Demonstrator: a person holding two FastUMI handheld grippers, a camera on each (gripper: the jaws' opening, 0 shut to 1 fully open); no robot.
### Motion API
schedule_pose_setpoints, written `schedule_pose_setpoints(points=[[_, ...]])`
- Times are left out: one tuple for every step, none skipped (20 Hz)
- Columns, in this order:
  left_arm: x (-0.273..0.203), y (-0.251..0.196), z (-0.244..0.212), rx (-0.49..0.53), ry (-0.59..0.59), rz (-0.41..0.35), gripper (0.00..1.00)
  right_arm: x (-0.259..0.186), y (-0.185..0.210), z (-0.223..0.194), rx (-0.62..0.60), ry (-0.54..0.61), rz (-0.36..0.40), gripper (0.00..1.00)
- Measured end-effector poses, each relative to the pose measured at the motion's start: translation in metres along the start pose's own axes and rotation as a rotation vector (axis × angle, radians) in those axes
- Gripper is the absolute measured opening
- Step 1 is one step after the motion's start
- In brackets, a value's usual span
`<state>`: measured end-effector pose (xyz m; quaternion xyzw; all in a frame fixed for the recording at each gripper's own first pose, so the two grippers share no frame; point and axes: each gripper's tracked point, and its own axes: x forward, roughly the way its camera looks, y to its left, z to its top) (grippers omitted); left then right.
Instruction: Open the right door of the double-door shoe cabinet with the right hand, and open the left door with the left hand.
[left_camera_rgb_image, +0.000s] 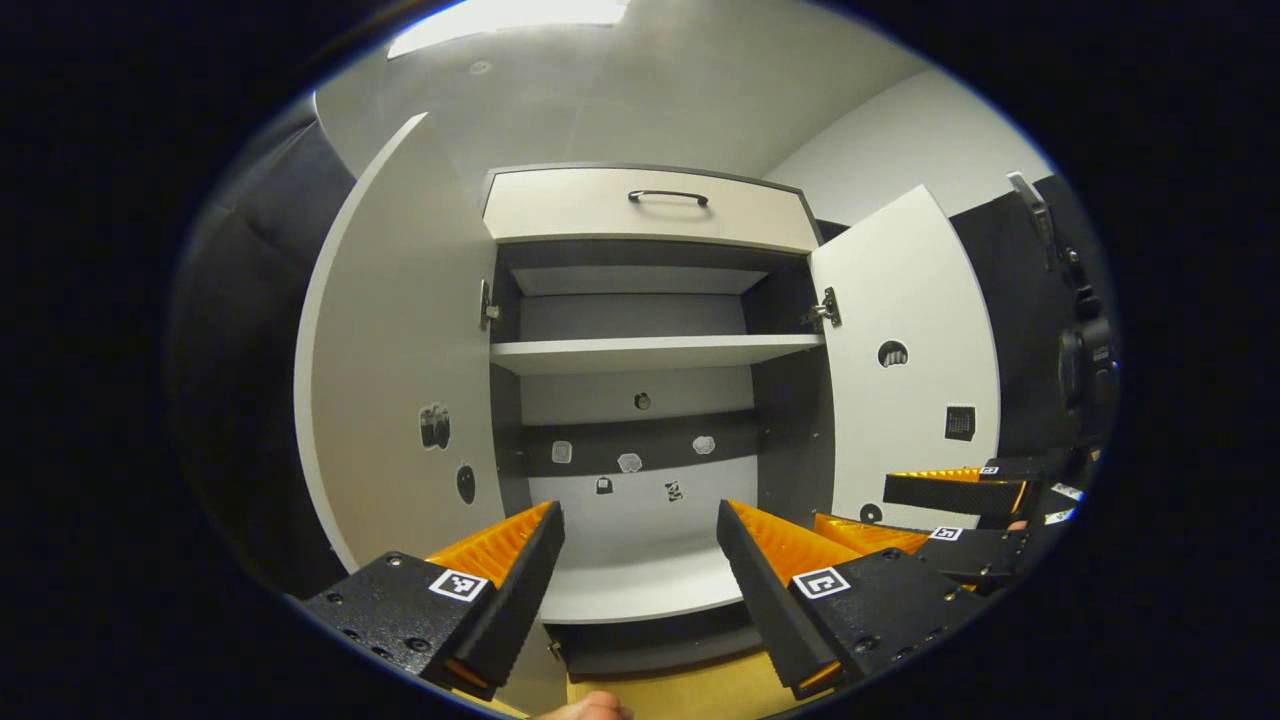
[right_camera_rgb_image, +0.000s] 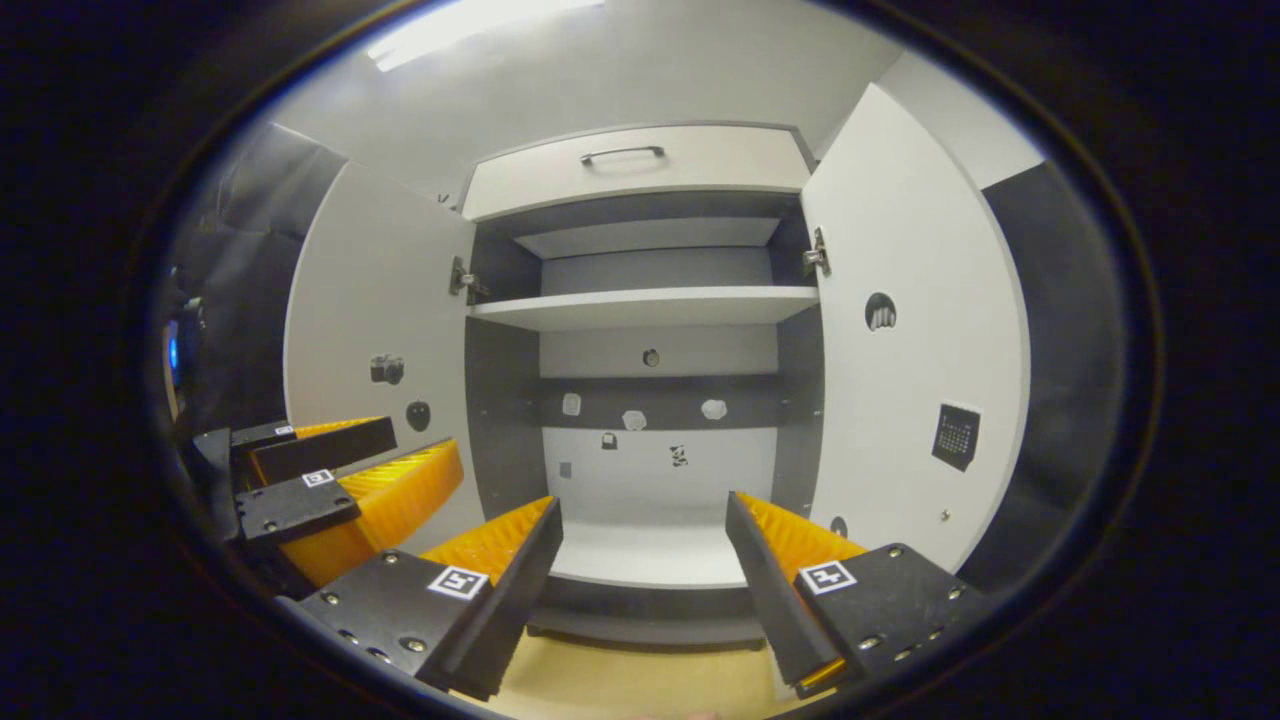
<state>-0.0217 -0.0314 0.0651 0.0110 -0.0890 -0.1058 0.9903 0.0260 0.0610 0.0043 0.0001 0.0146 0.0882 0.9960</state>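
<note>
Looks like I'm basically done: left door and right door both swung wide, my left hand-held gripper and right hand-held gripper open, holding nothing.

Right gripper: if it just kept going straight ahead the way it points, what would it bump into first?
Probably nothing close: the right gripper points between both open doors into the cabinet, so it would likely meet the back panel above the bottom shelf; depth is unclear.

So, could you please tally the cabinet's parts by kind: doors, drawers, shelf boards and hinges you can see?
Doors: 2, the left door and the right door, both swung open
Drawers: 1, the top drawer, closed
Shelf boards: 1, the shelf
Hinges: 2, left hinge and right hinge
Total: 6
</note>
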Motion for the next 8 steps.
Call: schedule_pose_setpoints(points=[[0.002,-0.0025,-0.0004,-0.007,0.003,-0.001,0.95,0.0004,-0.0019,0.0009,0.004,-0.002,-0.003,0.97],[0.003,-0.0044,-0.0019,-0.015,0.007,-0.005,0.95,-0.0005,-0.0029,0.0014,0.006,-0.003,-0.006,0.97],[0.0036,-0.0067,-0.0037,-0.023,0.014,-0.012,0.95,-0.0006,-0.0044,0.0014,0.006,-0.002,-0.01,0.97],[0.0036,-0.0087,-0.0057,-0.028,0.022,-0.018,0.95,-0.0008,-0.0062,0.0015,0.003,-0.002,-0.013,0.97],[0.0043,-0.0094,-0.0072,-0.031,0.026,-0.018,0.95,-0.0002,-0.008,0.0014,0.002,-0.003,-0.016,0.95],[0.0044,-0.0088,-0.0084,-0.032,0.029,-0.015,0.95,-0.0001,-0.0085,0.0009,0.001,-0.002,-0.015,0.97],[0.0036,-0.0077,-0.0093,-0.032,0.033,-0.01,0.95,-0.0002,-0.0078,0.0003,0.002,0.0,-0.012,0.97],[0.0037,-0.0071,-0.0098,-0.029,0.036,-0.006,0.95,0.0,-0.0073,0.0004,0.002,0.0,-0.009,0.97]])
